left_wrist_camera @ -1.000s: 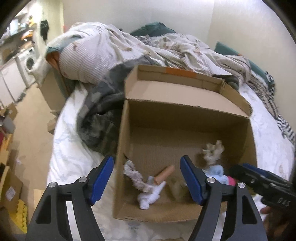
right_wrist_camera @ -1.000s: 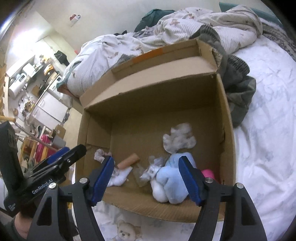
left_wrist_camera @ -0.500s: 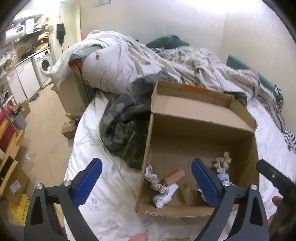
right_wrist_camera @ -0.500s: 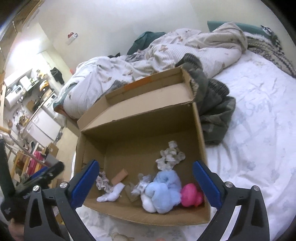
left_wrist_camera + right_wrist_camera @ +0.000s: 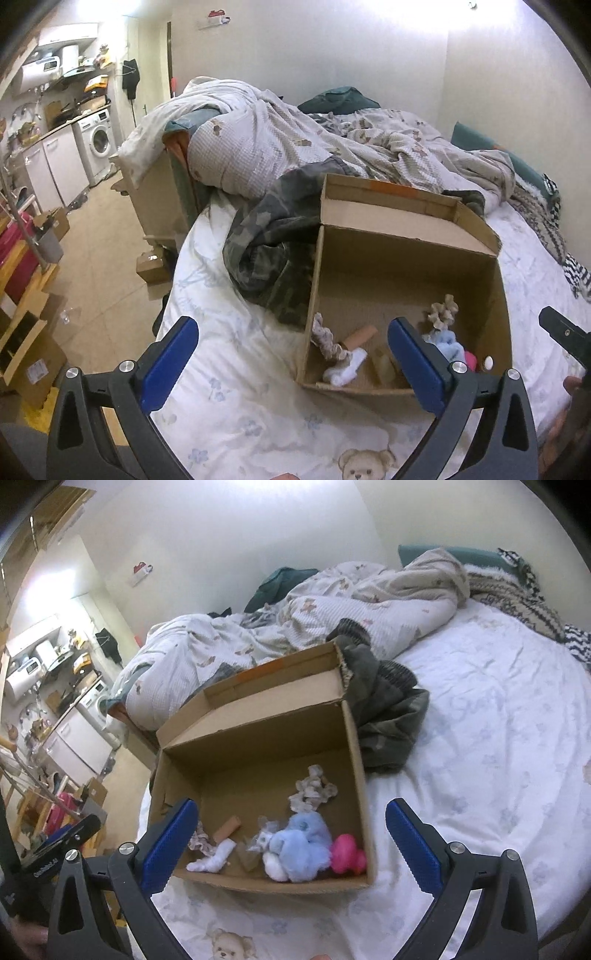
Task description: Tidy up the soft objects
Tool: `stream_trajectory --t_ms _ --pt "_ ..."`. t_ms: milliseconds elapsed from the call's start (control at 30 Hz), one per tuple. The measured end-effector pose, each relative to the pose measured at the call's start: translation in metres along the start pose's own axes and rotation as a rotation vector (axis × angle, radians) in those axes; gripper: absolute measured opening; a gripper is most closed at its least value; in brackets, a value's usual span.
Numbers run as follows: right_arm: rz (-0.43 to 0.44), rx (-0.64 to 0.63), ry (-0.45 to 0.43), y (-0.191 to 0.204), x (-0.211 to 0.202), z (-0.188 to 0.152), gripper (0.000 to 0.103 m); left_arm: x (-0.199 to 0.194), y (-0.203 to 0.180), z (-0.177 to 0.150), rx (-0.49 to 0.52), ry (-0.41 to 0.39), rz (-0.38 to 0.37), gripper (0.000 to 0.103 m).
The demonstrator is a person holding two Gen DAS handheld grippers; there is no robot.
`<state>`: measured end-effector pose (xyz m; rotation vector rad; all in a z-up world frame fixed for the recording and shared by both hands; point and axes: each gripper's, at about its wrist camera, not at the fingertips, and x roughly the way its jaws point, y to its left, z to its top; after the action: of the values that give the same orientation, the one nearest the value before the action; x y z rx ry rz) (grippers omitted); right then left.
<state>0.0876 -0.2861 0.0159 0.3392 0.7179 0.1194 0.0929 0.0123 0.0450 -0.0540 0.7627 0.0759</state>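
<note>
Both grippers, left point(image 5: 291, 350) & right point(image 5: 290, 830), spread wide, empty, hover clear of brown cardboard box point(image 5: 258, 746) on bed; soft toys corralled inside, e.g. fluffy blue plush point(image 5: 304, 845).

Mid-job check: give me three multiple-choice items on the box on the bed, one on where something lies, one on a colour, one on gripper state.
1. Where in the cardboard box is the pink plush toy?
A. near right corner
B. far left corner
C. outside on the sheet

2. What colour is the fluffy plush beside it?
A. green
B. light blue
C. black

3. How is the right gripper?
A. shut on a sock
B. open, empty
C. shut on the box

Answers: 1 A, it lies against the near right walls; 2 B, pale blue fur; 3 B, jaws spread wide, nothing between.
</note>
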Motion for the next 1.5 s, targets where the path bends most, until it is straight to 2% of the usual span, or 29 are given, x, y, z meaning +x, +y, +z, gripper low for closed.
stream_trajectory --t_ms 167,400,600,833,1500 --pt "-0.027 -0.048 -0.008 0.008 -0.013 -0.011 0.103 -0.008 -0.014 -0.012 0.072 0.017 0.020 0.102" --pt "-0.021 -0.117 0.017 0.031 -0.013 -0.028 0.103 -0.022 -0.026 -0.022 0.109 -0.002 -0.034 0.102" --pt "-0.045 -0.179 0.033 0.043 -0.005 -0.034 0.103 -0.009 -0.020 -0.025 0.046 0.068 -0.068 0.102" --pt "-0.061 -0.177 0.052 0.042 0.002 -0.036 0.103 0.003 -0.024 -0.031 0.051 0.109 -0.067 0.102" --pt "-0.068 -0.187 0.061 0.043 0.004 -0.037 0.103 0.001 -0.026 -0.030 0.059 0.104 -0.076 0.102"
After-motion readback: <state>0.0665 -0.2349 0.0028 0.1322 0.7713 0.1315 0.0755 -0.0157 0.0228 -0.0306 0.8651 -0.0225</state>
